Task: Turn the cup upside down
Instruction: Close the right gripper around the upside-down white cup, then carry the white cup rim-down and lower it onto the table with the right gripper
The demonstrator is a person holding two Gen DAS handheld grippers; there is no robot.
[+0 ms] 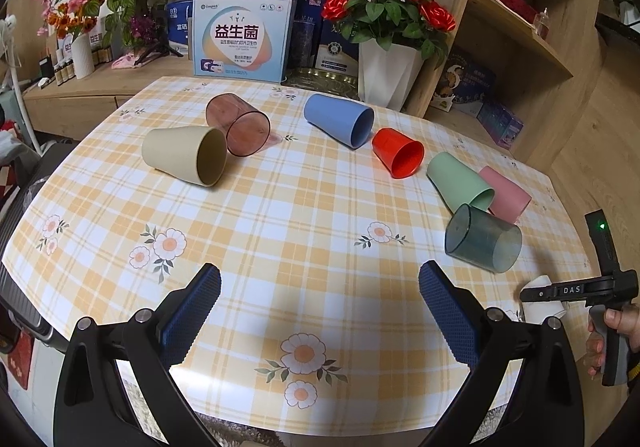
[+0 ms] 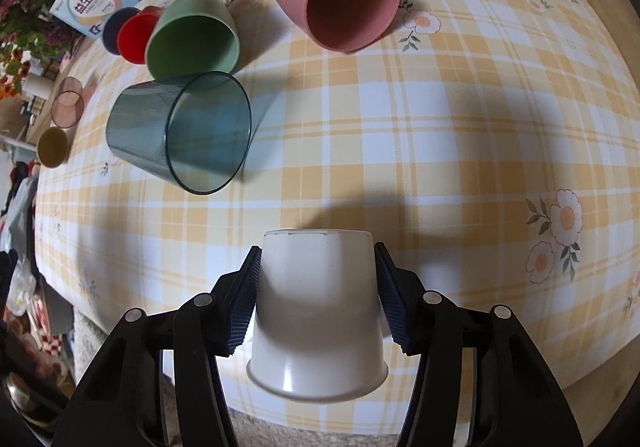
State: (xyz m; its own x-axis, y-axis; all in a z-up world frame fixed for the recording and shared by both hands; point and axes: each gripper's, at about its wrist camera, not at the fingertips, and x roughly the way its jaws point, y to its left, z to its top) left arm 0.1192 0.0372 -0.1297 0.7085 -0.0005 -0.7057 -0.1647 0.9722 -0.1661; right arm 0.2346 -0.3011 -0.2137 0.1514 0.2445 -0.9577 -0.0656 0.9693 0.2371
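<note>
My right gripper [image 2: 318, 259] is shut on a white cup [image 2: 316, 311], gripped across its sides with its base pointing forward and its rim toward the camera, above the near table edge. In the left wrist view the right gripper [image 1: 538, 293] and white cup [image 1: 540, 283] show at the right edge of the table. My left gripper [image 1: 320, 295] is open and empty above the near middle of the table. Several cups lie on their sides: beige [image 1: 186, 155], brown clear [image 1: 238, 125], blue [image 1: 338, 119], red [image 1: 398, 153], green [image 1: 460, 179], pink [image 1: 506, 195], teal clear [image 1: 482, 239].
The table has a yellow plaid cloth with flowers [image 1: 304, 207]. A white pot of red roses [image 1: 388, 75], a printed box [image 1: 242, 41] and a gold tray [image 1: 324, 79] stand at the far edge. Wooden shelves [image 1: 520, 47] rise at the right.
</note>
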